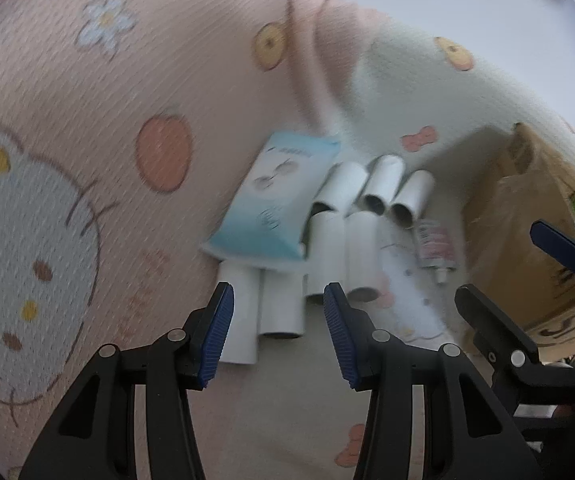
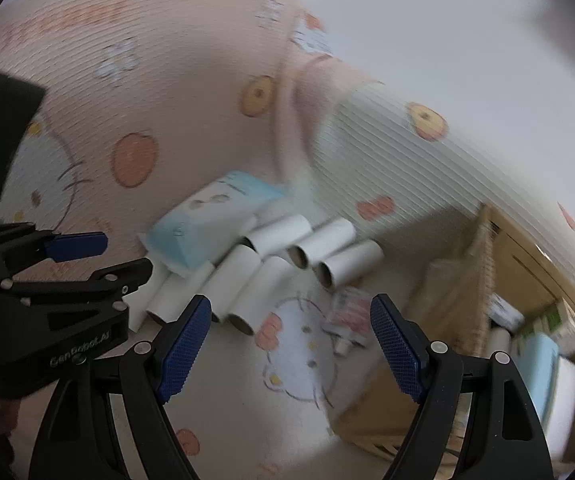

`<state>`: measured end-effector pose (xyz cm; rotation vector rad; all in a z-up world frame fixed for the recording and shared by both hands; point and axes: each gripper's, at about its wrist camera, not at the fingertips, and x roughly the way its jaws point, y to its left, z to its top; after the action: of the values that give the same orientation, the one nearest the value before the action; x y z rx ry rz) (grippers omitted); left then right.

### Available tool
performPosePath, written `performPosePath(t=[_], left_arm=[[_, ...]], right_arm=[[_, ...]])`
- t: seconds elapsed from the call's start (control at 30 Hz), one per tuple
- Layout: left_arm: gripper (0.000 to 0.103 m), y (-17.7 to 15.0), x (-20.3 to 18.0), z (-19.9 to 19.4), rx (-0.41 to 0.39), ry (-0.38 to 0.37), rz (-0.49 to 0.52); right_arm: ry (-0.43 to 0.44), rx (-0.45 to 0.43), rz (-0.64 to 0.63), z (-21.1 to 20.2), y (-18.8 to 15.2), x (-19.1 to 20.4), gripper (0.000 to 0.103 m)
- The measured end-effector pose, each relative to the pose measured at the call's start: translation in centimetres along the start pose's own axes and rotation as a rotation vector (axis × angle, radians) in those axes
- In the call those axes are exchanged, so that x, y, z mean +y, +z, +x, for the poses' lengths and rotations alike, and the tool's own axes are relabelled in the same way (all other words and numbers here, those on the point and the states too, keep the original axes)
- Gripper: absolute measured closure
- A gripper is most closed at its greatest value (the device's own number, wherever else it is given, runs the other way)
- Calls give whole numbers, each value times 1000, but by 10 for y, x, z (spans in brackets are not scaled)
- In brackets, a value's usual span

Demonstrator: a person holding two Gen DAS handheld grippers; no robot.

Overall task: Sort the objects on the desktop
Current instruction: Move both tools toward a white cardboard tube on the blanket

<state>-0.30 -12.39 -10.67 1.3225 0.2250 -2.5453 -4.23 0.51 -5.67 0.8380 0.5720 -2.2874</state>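
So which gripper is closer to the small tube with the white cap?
Right. The right gripper hangs open with the small tube just beyond its fingertips; the left gripper is open over the white rolls, the tube off to its right.

We see a pink-and-cream ribbed cartoon-print cloth (image 1: 87, 120) covering the surface, with a plain pale wall (image 2: 447, 40) behind it.

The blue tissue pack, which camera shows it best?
The left wrist view. There the blue tissue pack lies nearly face-on, its whole printed front visible, resting over some white tubes. In the right wrist view the pack looks smaller, more blurred and is seen at a slant, so its print is hard to make out.
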Motion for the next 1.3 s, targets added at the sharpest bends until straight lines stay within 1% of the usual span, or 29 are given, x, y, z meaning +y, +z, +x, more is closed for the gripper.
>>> performPosePath(t=[0.03,0.13,0.23,0.33,0.37,0.43,0.53,0.6,0.63,0.73,0.77,0.83,0.93,1.0,1.03,1.13,1.17,1.23,1.3], left_arm=[[52,-3,5,4,7,5,-13],[54,-13,20,17,49,6,-62],[56,-22,29,27,64,11,-87],[56,-30,31,32,74,-7,-106],[56,-33,33,35,83,-15,-121],[59,-37,35,39,96,-8,-132],[59,-43,40,44,110,-9,-148],[59,-44,49,49,119,-50,-177],[59,-44,53,51,125,-69,-193],[59,-43,65,58,135,-103,-235],[59,-42,68,60,119,-72,-312],[59,-41,74,63,124,-113,-343],[59,-42,83,78,183,-217,-414],[59,-45,88,86,201,-229,-459],[59,-46,91,90,203,-236,-480],[59,-50,96,97,207,-260,-526],[59,-50,96,102,221,-273,-542],[59,-50,95,106,225,-286,-548],[59,-50,90,106,226,-286,-534]], right_arm=[[11,-22,-18,4,-4,6,23],[60,-50,-34,16,-12,17,23],[139,-22,-13,32,-20,24,23],[213,-32,3,43,-27,30,23],[233,-36,12,45,-29,33,23],[272,-34,55,55,-34,37,23],[310,-28,126,68,-43,42,23],[338,-15,165,75,-49,46,23],[371,-6,189,80,-53,50,23],[425,16,209,87,-59,60,23],[436,23,206,90,-60,64,23],[437,23,202,94,-63,71,23],[454,50,232,105,-66,78,26],[478,64,252,108,-67,80,26],[506,70,257,111,-67,82,26],[512,82,241,116,-66,90,26],[514,90,235,117,-66,93,26],[521,100,232,120,-68,98,27],[527,113,230,122,-68,101,28]])
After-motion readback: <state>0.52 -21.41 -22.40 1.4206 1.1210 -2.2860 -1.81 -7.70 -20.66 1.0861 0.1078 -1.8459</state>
